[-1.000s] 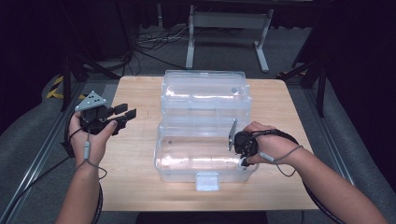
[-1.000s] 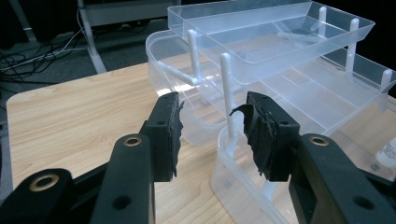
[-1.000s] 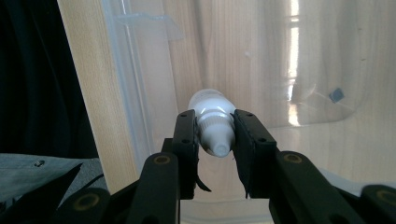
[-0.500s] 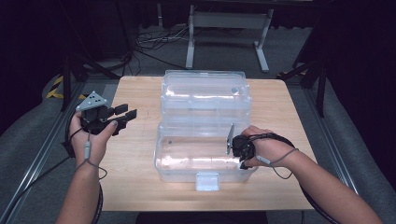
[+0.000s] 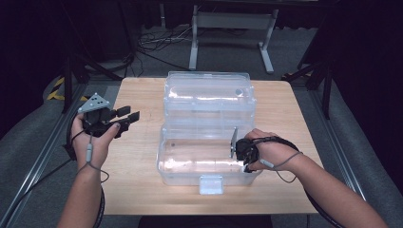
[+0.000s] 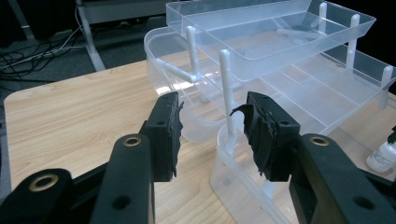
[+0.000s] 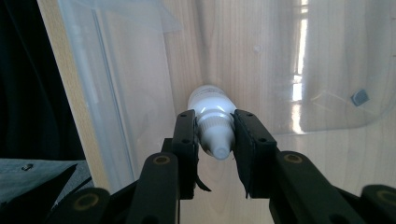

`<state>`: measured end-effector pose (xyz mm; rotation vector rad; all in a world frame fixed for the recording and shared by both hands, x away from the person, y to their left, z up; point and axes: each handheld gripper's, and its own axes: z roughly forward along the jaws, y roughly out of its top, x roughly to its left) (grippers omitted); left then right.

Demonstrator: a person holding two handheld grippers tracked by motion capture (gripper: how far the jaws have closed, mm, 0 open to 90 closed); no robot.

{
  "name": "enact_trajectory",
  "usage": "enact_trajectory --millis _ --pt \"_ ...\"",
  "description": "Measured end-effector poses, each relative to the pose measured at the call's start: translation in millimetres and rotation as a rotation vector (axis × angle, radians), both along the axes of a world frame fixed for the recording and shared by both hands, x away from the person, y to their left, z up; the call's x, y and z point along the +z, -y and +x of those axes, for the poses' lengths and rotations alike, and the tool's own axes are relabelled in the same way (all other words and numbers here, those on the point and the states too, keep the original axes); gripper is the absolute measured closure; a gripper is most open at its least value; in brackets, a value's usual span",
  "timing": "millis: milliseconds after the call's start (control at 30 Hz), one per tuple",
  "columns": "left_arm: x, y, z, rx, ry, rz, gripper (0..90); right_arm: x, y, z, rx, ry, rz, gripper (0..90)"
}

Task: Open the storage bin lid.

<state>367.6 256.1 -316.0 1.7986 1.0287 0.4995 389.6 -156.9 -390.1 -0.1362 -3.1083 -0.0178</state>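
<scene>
The wooden table carries a clear plastic box with fold-out trays, standing just to the right of the left gripper and directly under the right gripper. In the right gripper view the jaws are clamped on the neck of a small white bottle, which sits between the pads inside the box's lower bin. The bottle's long axis runs along the jaws, its cap tip pointing back toward the camera and its rounded base away toward the box floor. The base is blurred, and any label is hidden. In the high view the bottle is hard to make out behind the hand. The left gripper hovers beside the box with its jaws apart and nothing between them; their pads look ragged.
</scene>
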Motion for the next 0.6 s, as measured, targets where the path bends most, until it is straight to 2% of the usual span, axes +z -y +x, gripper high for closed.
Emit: enact_trajectory --millis 200,233,367,400,433,600 --pt "0.0 0.6 0.2 -0.002 -0.002 0.0 55.9 2.9 1.6 -0.1 -0.01 -0.002 0.024 64.7" --pt "-0.1 0.7 0.3 -0.004 -0.002 0.001 55.9 4.9 1.5 -0.4 -0.011 -0.002 0.016 63.7" --pt "-0.7 2.7 1.0 -0.014 -0.006 0.002 55.6 16.2 4.9 -3.3 -0.027 0.014 0.069 62.4" --pt "-0.7 2.7 1.0 -0.014 -0.006 0.002 55.3 16.2 4.9 -3.3 -0.027 0.014 0.069 62.4" --pt "-0.4 4.1 1.3 -0.024 -0.007 0.003 55.3 20.3 5.7 -2.8 -0.018 0.021 0.071 62.4" --pt "1.3 7.2 0.7 -0.039 -0.003 0.002 54.9 39.2 11.3 -3.0 -0.042 0.036 0.136 61.6"
